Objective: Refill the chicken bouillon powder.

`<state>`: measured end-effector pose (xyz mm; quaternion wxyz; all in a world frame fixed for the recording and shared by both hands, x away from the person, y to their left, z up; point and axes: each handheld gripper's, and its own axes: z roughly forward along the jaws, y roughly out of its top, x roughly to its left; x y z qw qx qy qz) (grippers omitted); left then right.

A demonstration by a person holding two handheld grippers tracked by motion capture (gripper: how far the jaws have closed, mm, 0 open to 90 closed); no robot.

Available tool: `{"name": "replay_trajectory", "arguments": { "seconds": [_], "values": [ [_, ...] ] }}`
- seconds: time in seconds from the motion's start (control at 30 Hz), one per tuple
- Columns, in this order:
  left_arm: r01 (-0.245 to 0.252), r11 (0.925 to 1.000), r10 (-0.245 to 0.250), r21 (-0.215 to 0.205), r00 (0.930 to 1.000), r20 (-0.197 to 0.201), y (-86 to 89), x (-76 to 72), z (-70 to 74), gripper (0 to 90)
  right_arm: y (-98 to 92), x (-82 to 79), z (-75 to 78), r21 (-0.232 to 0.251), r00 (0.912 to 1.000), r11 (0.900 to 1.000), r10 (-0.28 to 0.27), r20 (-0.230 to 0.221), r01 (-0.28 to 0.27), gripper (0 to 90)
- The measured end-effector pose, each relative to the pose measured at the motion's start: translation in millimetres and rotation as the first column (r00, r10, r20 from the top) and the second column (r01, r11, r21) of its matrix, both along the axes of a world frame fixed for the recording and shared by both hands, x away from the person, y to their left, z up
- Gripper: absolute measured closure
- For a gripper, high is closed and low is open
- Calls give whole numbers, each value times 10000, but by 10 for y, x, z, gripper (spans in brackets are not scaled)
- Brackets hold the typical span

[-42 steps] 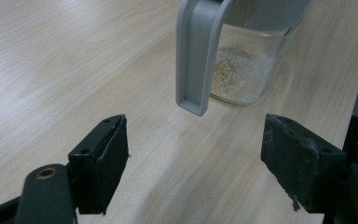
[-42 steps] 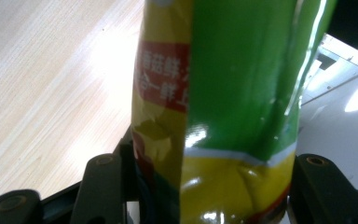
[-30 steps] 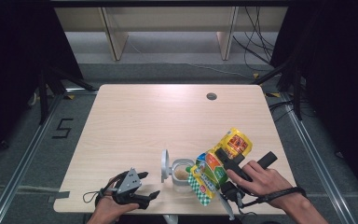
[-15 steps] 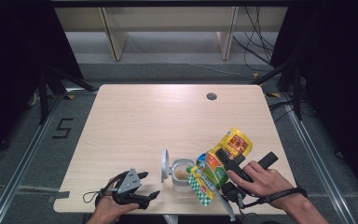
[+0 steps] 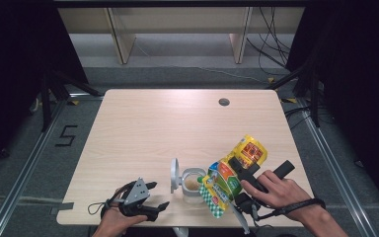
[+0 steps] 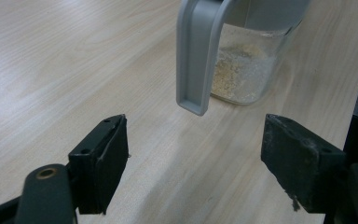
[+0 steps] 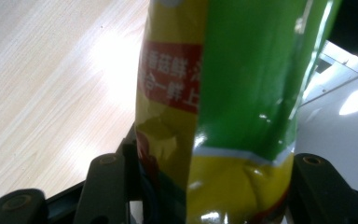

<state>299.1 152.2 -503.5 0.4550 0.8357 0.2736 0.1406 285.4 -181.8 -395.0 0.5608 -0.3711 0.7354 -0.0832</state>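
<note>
A small glass jar (image 5: 193,183) with pale powder in the bottom stands near the table's front edge, its grey flip lid (image 5: 174,175) standing open on the left side. My right gripper (image 5: 231,181) is shut on a yellow and green packet (image 5: 224,180), held tilted with its lower end just right of the jar's mouth. In the right gripper view the packet (image 7: 228,102) sits pinched between both jaws of the gripper (image 7: 200,186). My left gripper (image 5: 159,195) rests open to the left of the jar. From the left gripper view (image 6: 191,168), the jar (image 6: 249,70) and lid (image 6: 196,56) lie just ahead.
The wooden table (image 5: 168,128) has a round cable hole (image 5: 223,102) at its far right. A shelf unit (image 5: 177,29) and cables stand beyond the far edge. The floor at the left carries a taped number (image 5: 65,136).
</note>
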Motion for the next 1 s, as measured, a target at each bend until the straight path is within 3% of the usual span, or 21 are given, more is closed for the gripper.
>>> {"name": "replay_trajectory", "arguments": {
  "seconds": [0.03, 0.07, 0.1, 0.13, 0.17, 0.23, 0.43, 0.5, 0.73, 0.83, 0.87, 1.0],
  "values": [
    [11, 10000, -11, 15, 10000, -16, 0, 1, -1, 228, -10, -16, -22, 362, 9996, 9990, -271, -118, 275, 512],
    [17, 10000, -16, 23, 10000, -20, 0, 2, -2, 228, -3, -8, -11, 191, 9998, 9996, -183, -112, 185, 512],
    [15, 10000, -15, 28, 10000, -19, -2, 2, -2, 228, -7, -16, -22, 374, 9995, 9989, -283, -110, 287, 513],
    [134, 9998, -137, 169, 9998, 159, 7, 13, 5, 228, 3, -7, -10, 168, 9999, 9998, -131, -49, 132, 513],
    [55, 10000, -56, 70, 10000, 58, 2, 6, 2, 228, 11, 3, 1, -38, 10000, 10000, -14, -13, 14, 513],
    [-1, 10000, 1, -1, 10000, -6, 1, 0, -1, 228, 5, -11, -17, 261, 9997, 9994, -236, -108, 238, 513],
    [27, 10000, -27, 24, 10000, -14, 2, 3, 0, 227, -3, -17, 0, 217, 9995, 9993, -289, -102, 291, 514],
    [119, 9998, -122, 170, 9998, 183, 5, 12, 4, 227, -5, -19, -4, 233, 9997, 9994, -245, -23, 246, 513],
    [-15, 10000, 15, -47, 10000, -37, -4, 3, -6, 227, 1, -19, -8, 261, 9998, 9994, -221, -32, 222, 514],
    [13, 10000, -13, 31, 10000, -14, -1, 2, -4, 227, 20, 0, 28, -355, 9997, 9993, 152, 164, -146, 514],
    [134, 9997, -137, 188, 9997, 197, 7, 13, 4, 227, 22, 0, 32, -392, 9997, 9991, 173, 173, -166, 514],
    [80, 9998, -83, 171, 9998, 198, 2, 9, 1, 227, 33, -5, 28, -316, 9996, 9992, 260, 136, -256, 515]
  ]
}}
